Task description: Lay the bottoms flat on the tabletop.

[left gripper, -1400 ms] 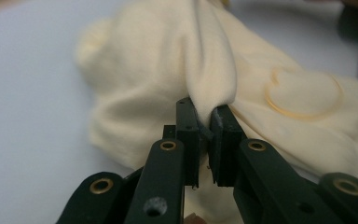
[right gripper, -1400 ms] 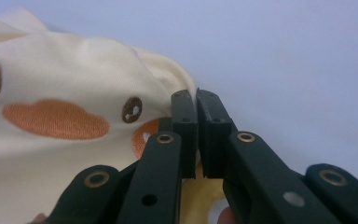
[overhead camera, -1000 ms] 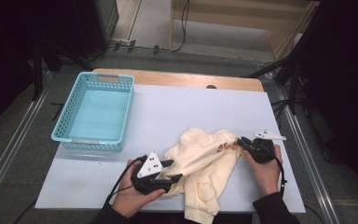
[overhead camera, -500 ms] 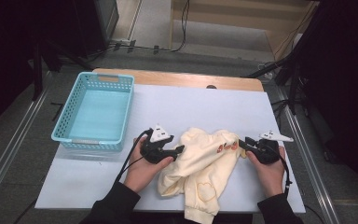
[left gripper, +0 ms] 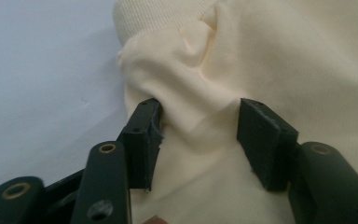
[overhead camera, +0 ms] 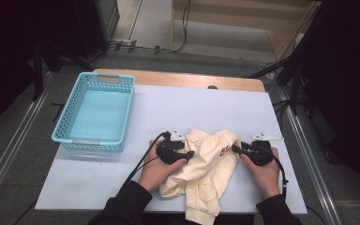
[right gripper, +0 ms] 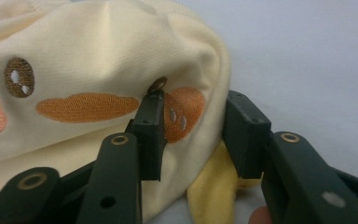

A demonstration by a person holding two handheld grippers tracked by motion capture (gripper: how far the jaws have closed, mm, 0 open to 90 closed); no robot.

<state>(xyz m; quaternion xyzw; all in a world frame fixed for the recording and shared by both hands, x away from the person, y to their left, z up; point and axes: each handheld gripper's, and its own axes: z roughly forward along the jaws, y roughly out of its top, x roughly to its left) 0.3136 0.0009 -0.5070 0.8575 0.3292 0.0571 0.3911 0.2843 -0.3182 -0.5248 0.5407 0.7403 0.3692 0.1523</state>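
1. At the far left of the table (overhead camera: pixel 98 187) sits the blue basket (overhead camera: pixel 65 136), with nothing in it, well apart from my work.

2. My left gripper (overhead camera: pixel 189 153) is at the left edge of the cream sweatshirt (overhead camera: pixel 206 164), which lies crumpled at the near middle of the table. In the left gripper view, a raised fold of the sweatshirt (left gripper: pixel 261 60) stands between the jaws. The left pad (left gripper: pixel 144 135) touches the cloth, while the other seems just shy of it. The jaws have just been closing in on that fold, but I would not call it a firm pinch yet.

3. My right gripper (overhead camera: pixel 236 149) is at the sweatshirt's right edge. In the right gripper view, a bulge of cloth with orange embroidery (right gripper: pixel 182 112) sits between the jaws. They have just been opening a little, and I cannot tell whether the pads press on it.

4. I judge the step in hand to be taking hold of both sides so I can spread or fold the garment.

5. Next, both grippers need to close firmly on a single layer of cloth. Then I should lift and draw them apart evenly, so neither fold slips out.
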